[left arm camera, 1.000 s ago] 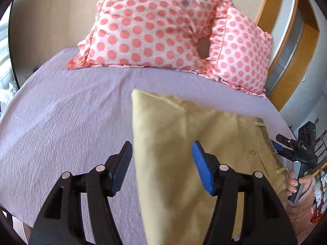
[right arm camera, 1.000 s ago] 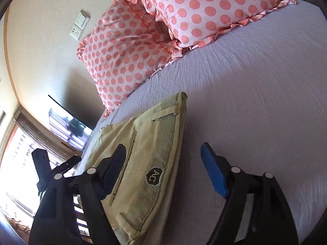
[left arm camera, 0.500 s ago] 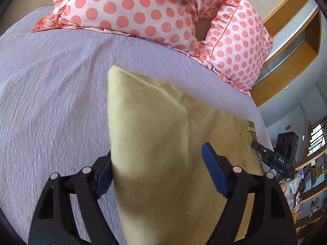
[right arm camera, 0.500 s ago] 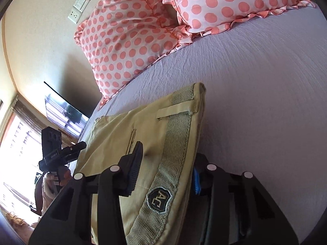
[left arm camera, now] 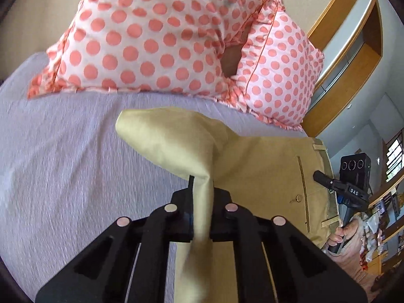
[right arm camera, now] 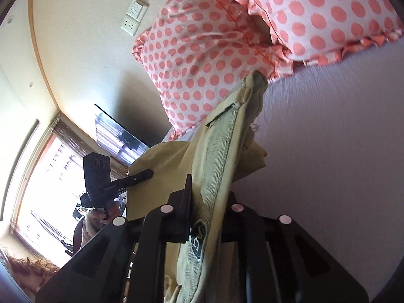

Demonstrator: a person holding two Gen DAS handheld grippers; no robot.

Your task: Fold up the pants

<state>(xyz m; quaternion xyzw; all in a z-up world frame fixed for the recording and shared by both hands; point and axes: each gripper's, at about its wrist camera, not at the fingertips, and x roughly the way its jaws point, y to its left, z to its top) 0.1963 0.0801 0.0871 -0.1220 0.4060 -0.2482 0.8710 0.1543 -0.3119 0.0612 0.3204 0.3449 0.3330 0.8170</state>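
Observation:
Khaki pants (left arm camera: 265,166), folded, lie on a lilac bedspread (left arm camera: 63,166). My left gripper (left arm camera: 202,202) is shut on the pants' folded leg edge, which is lifted off the bed and curls forward. My right gripper (right arm camera: 207,202) is shut on the ribbed waistband end of the pants (right arm camera: 222,151), also raised off the bedspread (right arm camera: 328,139). Each gripper shows in the other's view: the right one (left arm camera: 353,189) at the pants' waistband side, the left one (right arm camera: 106,176) at the far leg side.
Two pink polka-dot pillows (left arm camera: 156,38) (left arm camera: 280,75) lean at the head of the bed. A wooden wardrobe frame (left arm camera: 353,63) stands to the right. A wall socket (right arm camera: 133,17), a TV (right arm camera: 118,136) and a bright window (right arm camera: 38,189) lie to the left.
Both grippers moved onto the pants' edges and closed on them. The gripped edges have lifted off the bed.

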